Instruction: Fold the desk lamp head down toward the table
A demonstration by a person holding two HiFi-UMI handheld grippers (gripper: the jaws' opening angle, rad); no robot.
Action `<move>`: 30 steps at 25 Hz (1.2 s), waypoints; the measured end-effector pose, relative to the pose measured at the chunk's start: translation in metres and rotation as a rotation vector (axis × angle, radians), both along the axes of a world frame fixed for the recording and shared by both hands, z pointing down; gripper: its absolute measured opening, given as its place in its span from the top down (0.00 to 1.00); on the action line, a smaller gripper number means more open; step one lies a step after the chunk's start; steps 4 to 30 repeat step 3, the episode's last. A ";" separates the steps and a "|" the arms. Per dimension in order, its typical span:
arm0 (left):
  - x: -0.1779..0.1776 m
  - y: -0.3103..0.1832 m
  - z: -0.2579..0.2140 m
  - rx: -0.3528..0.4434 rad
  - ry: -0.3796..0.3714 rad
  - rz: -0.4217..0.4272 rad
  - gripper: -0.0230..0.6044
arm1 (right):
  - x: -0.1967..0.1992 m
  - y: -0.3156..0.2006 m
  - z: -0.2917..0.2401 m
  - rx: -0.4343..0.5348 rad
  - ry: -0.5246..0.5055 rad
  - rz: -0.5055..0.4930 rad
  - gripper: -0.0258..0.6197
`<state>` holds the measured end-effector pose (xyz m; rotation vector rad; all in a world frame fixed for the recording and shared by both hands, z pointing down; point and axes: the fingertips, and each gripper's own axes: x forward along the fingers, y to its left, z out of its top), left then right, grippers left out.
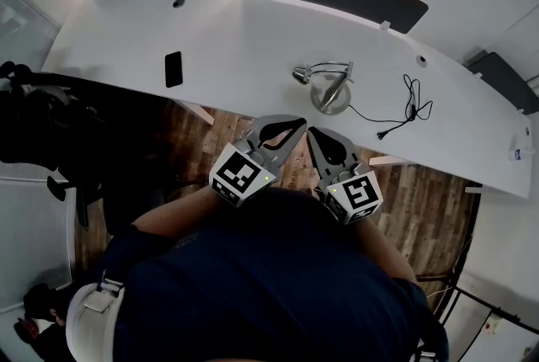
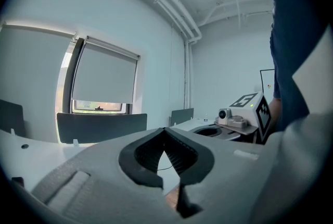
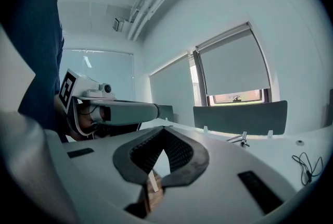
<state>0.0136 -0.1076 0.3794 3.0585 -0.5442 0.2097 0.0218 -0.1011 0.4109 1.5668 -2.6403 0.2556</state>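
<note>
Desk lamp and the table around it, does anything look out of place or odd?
Only the lamp's cord: it trails from the desk lamp in a loose tangle across the white table, and its plug lies free on the tabletop, connected to nothing. Nothing looks spilled or broken.

White table [image 1: 253,40] bears a desk lamp [image 1: 328,88]; black phone [image 1: 173,69]; cable [image 1: 411,103].

The desk lamp [image 1: 327,84] is shiny and silver, with a round base [image 1: 330,99]. It stands on the white table [image 1: 253,32], near the front edge. Its small head [image 1: 301,74] sits low, left of the base. Its black cord [image 1: 396,112] trails right.
</note>
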 end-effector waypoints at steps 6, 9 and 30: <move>0.001 -0.002 0.000 0.002 -0.001 0.001 0.95 | -0.001 -0.001 0.001 -0.001 0.003 -0.008 0.94; 0.001 -0.002 0.000 0.002 -0.001 0.001 0.95 | -0.001 -0.001 0.001 -0.001 0.003 -0.008 0.94; 0.001 -0.002 0.000 0.002 -0.001 0.001 0.95 | -0.001 -0.001 0.001 -0.001 0.003 -0.008 0.94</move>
